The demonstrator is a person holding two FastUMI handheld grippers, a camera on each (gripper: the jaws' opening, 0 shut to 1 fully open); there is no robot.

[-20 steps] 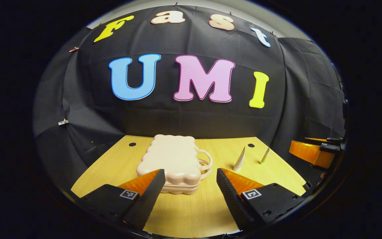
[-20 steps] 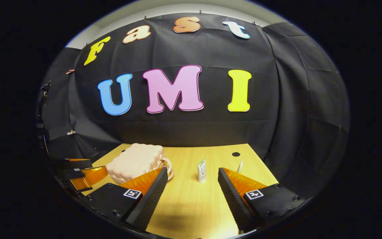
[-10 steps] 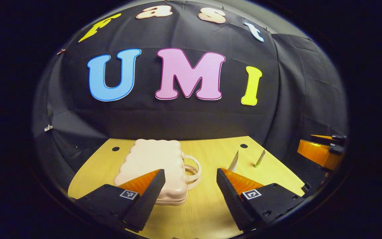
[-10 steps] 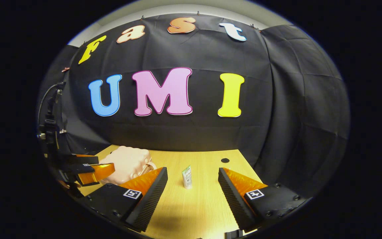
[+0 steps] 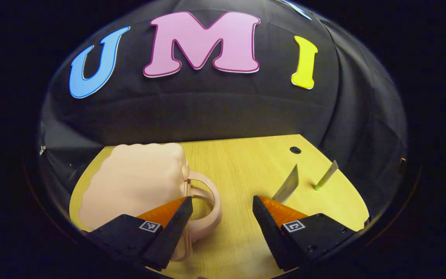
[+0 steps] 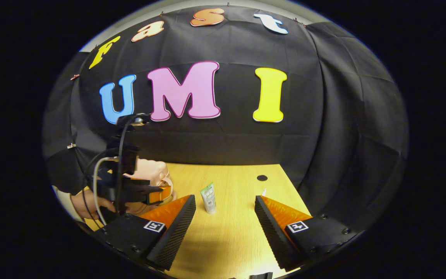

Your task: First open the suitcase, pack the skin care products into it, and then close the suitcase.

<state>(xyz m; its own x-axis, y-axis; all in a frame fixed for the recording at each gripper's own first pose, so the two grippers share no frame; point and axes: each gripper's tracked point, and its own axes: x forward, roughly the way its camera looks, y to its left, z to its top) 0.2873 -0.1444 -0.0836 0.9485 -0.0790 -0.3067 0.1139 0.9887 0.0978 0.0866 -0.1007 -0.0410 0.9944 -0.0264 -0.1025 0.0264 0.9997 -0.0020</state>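
Note:
The pale pink suitcase [image 5: 130,182] lies closed on the wooden table [image 5: 246,162], its looped handle [image 5: 209,199] pointing right. My left gripper [image 5: 221,205] is open, its left finger just in front of the handle and touching nothing. Two thin tubes stand to the right: a whitish tube [image 5: 287,188] and a green-capped tube [image 5: 325,176]. In the right gripper view my right gripper [image 6: 225,205] is open above the table, with a white-and-green tube [image 6: 208,198] standing ahead of it. The left gripper [image 6: 161,192] hovers by the suitcase [image 6: 151,170], held by a hand [image 6: 79,201].
Black cloth walls close the table on the back and sides. A round hole [image 5: 295,150] sits in the table's far right corner. A second tube tip [image 6: 263,192] peeks behind my right finger. Cables [image 6: 99,174] hang from the left gripper.
My left gripper has moved forward and down toward the suitcase handle, so the case looms larger. In the right gripper view the left gripper and hand have come further in.

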